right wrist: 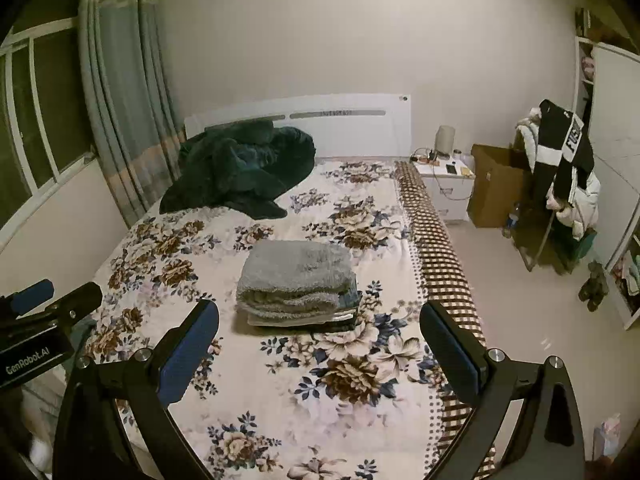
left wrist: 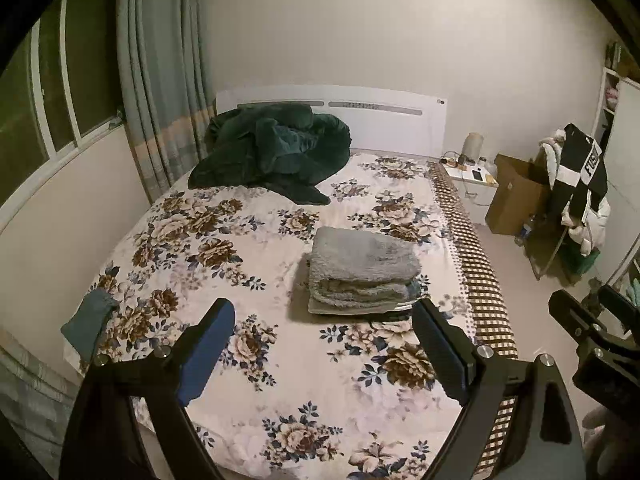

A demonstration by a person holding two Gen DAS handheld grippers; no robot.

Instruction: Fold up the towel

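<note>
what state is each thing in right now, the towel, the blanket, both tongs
grey towel: folded, on top of a stack on the bed
green blanket: crumpled by the headboard
left tongs: open, holding nothing
right tongs: open, holding nothing
curtain: drawn to one side of the window

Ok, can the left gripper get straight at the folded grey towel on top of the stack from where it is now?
Probably yes. The left gripper hangs above the floral bedspread with its jaws wide and empty, and the grey towel lies ahead with only bare bedding between. The right gripper is off to the side, out of the path.
</note>
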